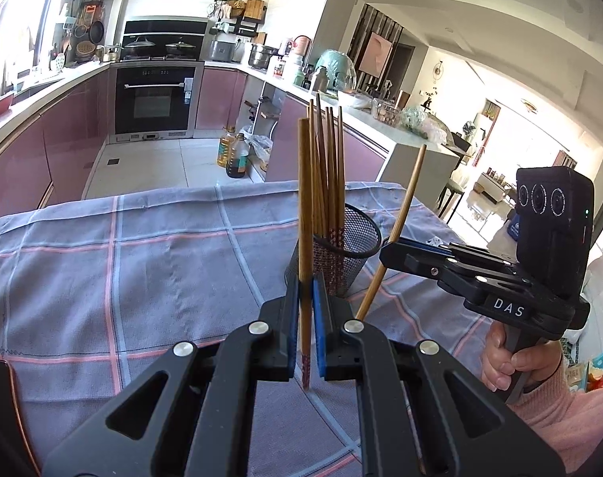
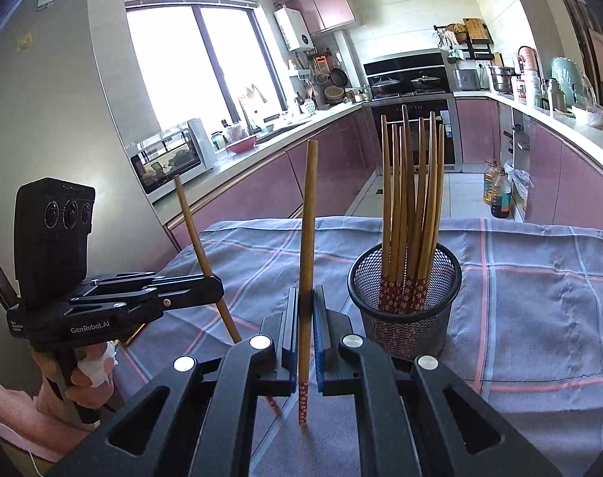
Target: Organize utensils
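Each gripper holds one wooden chopstick. The left gripper [image 1: 306, 298] has its jaws clamped on the left chopstick [image 1: 304, 206], which stands close to upright, blunt end up, its red patterned tip hanging below the blue pads [image 1: 320, 318]. The right gripper [image 2: 306, 306] has its jaws clamped in the same way on the right chopstick [image 2: 307, 218], also near upright, with its flowered red tip showing beneath the pads. Seen from the left wrist camera, the right gripper's chopstick leans at a slant; seen from the right wrist camera, the left gripper's chopstick slants likewise.

The mesh holder [image 2: 406, 310], a black round wire cup, stands on the tabletop just beyond the right gripper and to its right. It contains a bundle of chopsticks [image 2: 410, 206], standing patterned tips down and fanning slightly at the top. Both held chopsticks are outside the holder and clear of its rim.

The tabletop carries a checked cloth [image 1: 122, 262], grey-blue with pink and pale lines, somewhat creased.

A hand [image 1: 508, 361] in a pink sleeve grips the right gripper's handle. The other hand [image 2: 89, 373], a white dressing on one finger, grips the left handle.

Behind lies a kitchen: pink cabinets [image 2: 261, 187], a built-in oven [image 1: 154, 97], oil bottles [image 1: 234, 153] on the floor.
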{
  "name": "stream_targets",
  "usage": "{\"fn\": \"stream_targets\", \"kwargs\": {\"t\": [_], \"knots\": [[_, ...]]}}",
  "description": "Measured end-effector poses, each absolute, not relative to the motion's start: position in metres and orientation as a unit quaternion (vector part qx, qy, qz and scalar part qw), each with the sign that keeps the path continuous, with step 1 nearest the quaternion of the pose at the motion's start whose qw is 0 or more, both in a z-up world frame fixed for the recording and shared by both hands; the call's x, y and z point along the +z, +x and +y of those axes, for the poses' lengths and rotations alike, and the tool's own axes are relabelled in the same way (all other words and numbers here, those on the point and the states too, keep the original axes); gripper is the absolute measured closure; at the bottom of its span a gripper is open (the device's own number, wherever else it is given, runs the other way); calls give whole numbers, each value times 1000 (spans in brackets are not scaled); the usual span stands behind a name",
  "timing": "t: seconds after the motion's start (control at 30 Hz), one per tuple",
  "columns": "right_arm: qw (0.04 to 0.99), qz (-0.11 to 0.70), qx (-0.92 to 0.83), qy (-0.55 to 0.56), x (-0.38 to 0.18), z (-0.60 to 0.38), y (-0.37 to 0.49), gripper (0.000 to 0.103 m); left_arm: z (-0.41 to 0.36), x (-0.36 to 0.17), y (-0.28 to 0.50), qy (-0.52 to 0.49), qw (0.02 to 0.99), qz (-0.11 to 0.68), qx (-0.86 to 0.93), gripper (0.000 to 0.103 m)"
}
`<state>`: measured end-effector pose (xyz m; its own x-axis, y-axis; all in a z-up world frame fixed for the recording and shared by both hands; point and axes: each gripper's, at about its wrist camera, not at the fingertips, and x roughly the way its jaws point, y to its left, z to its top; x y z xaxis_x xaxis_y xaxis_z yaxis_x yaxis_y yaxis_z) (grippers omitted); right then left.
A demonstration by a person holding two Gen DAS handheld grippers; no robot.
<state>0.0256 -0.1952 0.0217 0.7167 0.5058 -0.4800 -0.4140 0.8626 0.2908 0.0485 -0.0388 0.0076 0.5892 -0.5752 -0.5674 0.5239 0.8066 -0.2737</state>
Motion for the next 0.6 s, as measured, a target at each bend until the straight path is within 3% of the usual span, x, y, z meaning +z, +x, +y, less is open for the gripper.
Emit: {"fn": "stream_targets", "kwargs": {"t": [0.6], "knots": [[929, 268, 243, 80, 31, -195, 28, 97, -46, 13, 56, -38, 893, 322, -312, 95]]}}
